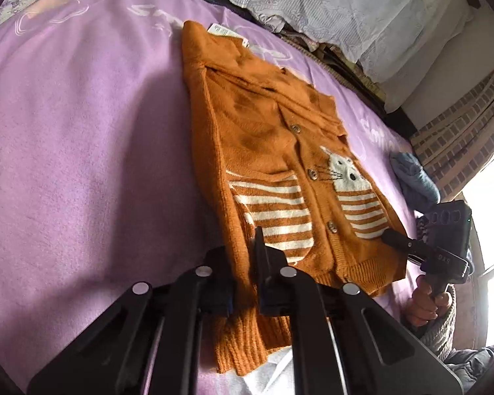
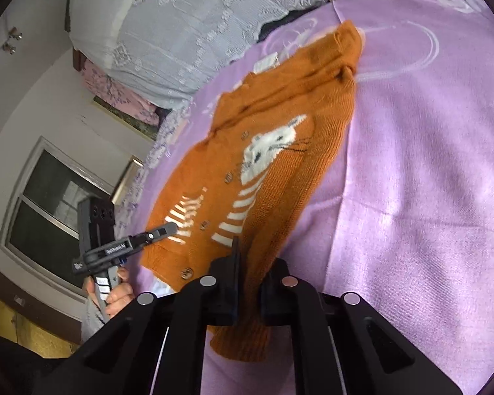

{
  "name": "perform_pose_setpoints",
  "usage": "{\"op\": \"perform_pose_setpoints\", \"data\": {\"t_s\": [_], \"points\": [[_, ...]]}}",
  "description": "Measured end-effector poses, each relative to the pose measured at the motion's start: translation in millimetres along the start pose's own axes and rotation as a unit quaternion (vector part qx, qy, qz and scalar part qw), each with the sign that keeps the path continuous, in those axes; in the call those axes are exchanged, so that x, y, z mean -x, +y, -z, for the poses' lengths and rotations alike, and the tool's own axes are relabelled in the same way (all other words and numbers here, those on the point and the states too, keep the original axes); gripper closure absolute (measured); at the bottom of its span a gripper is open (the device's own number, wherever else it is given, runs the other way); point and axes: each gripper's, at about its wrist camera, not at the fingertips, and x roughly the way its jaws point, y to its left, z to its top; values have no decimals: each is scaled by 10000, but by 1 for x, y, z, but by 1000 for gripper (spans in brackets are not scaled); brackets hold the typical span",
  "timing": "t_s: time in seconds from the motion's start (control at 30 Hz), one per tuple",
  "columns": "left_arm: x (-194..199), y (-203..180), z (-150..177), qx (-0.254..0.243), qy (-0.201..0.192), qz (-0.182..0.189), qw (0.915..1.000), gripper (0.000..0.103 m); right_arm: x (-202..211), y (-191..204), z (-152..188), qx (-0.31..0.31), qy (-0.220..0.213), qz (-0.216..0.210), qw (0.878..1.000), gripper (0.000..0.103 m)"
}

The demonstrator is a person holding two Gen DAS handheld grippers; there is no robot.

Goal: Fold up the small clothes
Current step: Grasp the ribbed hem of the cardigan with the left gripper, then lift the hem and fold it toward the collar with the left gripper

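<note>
A small orange knit cardigan [image 1: 266,138] with white stripes, buttons and a white cat face lies on a purple blanket [image 1: 82,131]; it also shows in the right wrist view [image 2: 280,151]. My left gripper [image 1: 243,263] is shut on the cardigan's hem at its left corner, with ribbed hem hanging between the fingers. My right gripper [image 2: 250,270] is shut on the hem at the other corner. Each gripper shows in the other's view: the right gripper [image 1: 392,238] at the hem's right side, the left gripper [image 2: 169,228] at the hem's left side.
White lace bedding [image 1: 345,6] lies piled behind the blanket. A blue cloth [image 1: 415,177] sits at the blanket's right edge. A window [image 2: 49,204] and wall are at the left of the right wrist view.
</note>
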Motion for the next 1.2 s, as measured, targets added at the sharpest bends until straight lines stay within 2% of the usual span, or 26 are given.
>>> {"op": "perform_pose_setpoints", "data": {"t_s": [0.03, 0.17, 0.27, 0.4, 0.47, 0.5, 0.6, 0.63, 0.73, 0.8, 0.97, 1.2], "points": [[3, 0, 1, 17, -45, 62, 10000, 95, 4, 0, -2, -38, -63, -82, 9999, 97], [10, 0, 8, 111, -71, 241, 9996, 95, 9, -8, -3, -228, -94, -237, 9994, 98], [5, 2, 10, 160, 40, 147, 9998, 95, 0, -18, 0, -365, 138, -152, 9991, 97], [-13, 11, 11, 416, 381, 103, 9984, 91, -11, -30, 0, -673, 387, -63, 9970, 93], [-15, 13, 11, 489, 405, 193, 9978, 90, -12, -31, 1, -680, 422, -77, 9968, 84], [-14, 15, 11, 498, 409, 222, 9977, 89, -14, -31, 1, -667, 430, -100, 9968, 84], [-15, 14, 12, 495, 389, 213, 9978, 89, -15, -26, 5, -490, 430, 50, 9979, 93], [-14, 11, 12, 412, 352, 146, 9984, 93, -15, -25, 6, -464, 418, 75, 9980, 96], [-8, 2, 10, 171, 239, 16, 9996, 95, -10, -21, 4, -422, 282, 30, 9987, 97], [-2, -6, 2, 9, 133, -7, 9999, 95, -5, -17, -3, -413, 181, -93, 9989, 98], [7, -14, -23, -43, -63, 71, 9999, 95, 0, -8, -22, -441, 115, -298, 9985, 98], [5, -11, -56, 149, -158, 42, 9998, 95, -7, -10, -56, -723, 45, -521, 9960, 98]]}}
